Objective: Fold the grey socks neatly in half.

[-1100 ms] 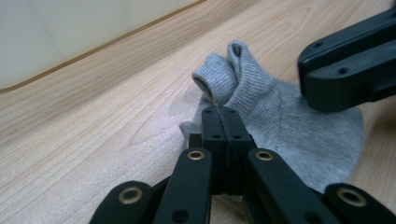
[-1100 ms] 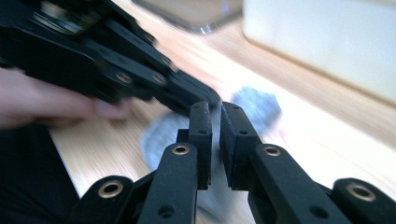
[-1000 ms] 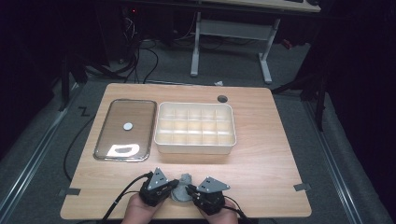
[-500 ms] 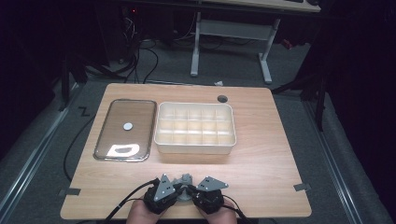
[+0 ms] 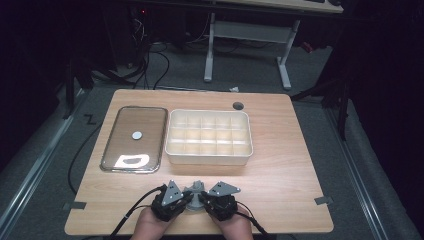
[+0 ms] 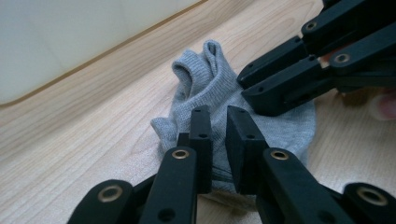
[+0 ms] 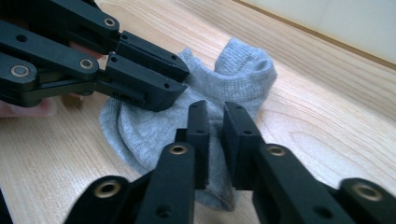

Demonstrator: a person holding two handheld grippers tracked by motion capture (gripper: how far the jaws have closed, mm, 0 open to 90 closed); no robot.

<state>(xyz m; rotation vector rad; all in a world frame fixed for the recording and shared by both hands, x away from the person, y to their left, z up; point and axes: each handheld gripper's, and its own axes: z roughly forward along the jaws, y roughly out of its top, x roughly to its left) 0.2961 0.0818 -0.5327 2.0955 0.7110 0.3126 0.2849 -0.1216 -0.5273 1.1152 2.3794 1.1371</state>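
The grey sock (image 6: pixel 261 116) lies crumpled on the worktop (image 5: pixel 295 170), near its front edge and in front of the divided tray (image 5: pixel 209 154). The knit is fine-ribbed, light grey, bunched into folds with the cuff raised. The left claw (image 6: pixel 219 140) and right claw (image 7: pixel 215 135) meet over the sock from opposite sides. Each claw stands narrowly parted, having just opened slightly, with grey fabric in the gap; whether the pads pinch it cannot be told.
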